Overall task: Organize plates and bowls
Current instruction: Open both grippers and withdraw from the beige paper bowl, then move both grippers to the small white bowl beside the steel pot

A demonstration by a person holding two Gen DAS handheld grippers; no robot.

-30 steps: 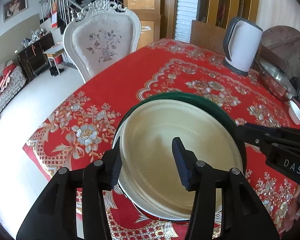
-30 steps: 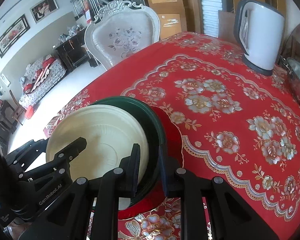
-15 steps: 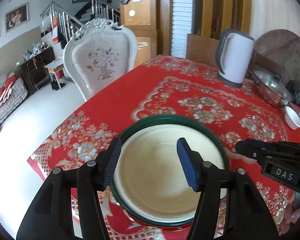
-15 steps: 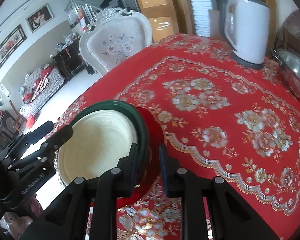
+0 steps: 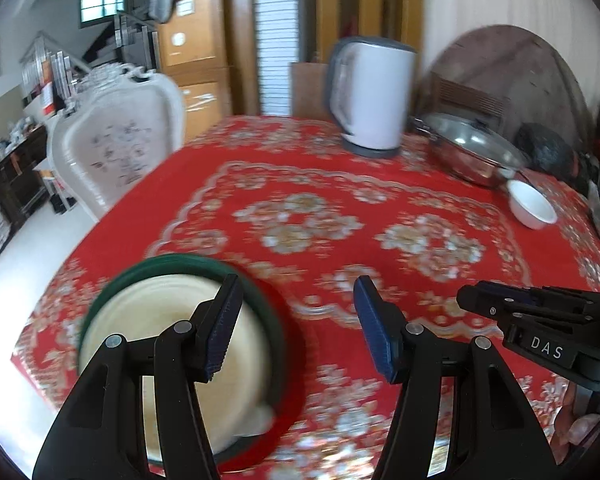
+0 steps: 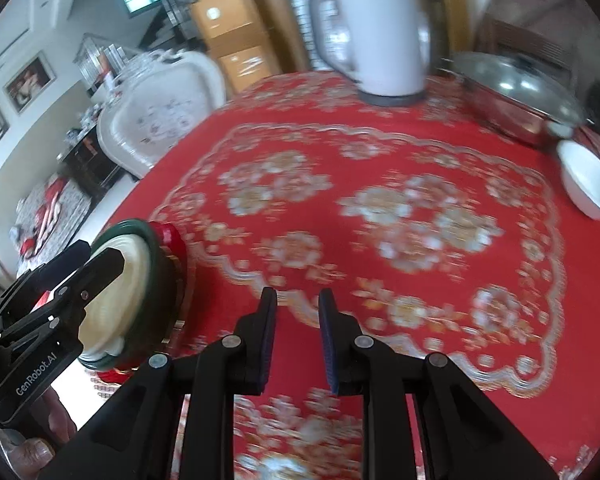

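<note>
A stack of plates lies at the table's near left corner: a cream plate (image 5: 156,340) on a dark green plate (image 5: 180,262) on a red one (image 5: 290,364). The stack also shows in the right wrist view (image 6: 132,276). My left gripper (image 5: 296,324) is open and empty, above and to the right of the stack. My right gripper (image 6: 298,336) is open by a narrow gap and empty, over bare cloth right of the stack. A small white bowl (image 5: 532,206) sits at the far right, also in the right wrist view (image 6: 590,184).
The table has a red flowered cloth (image 5: 340,216). A white kettle (image 5: 374,98) stands at the back. A steel lidded pan (image 5: 466,152) sits beside the white bowl. A white chair (image 5: 112,148) stands at the table's left edge.
Both grippers have let go of the plate stack and swung right and back. The right gripper's fingers, which held the green plate's rim, now hold nothing. The stack rests on the table.
</note>
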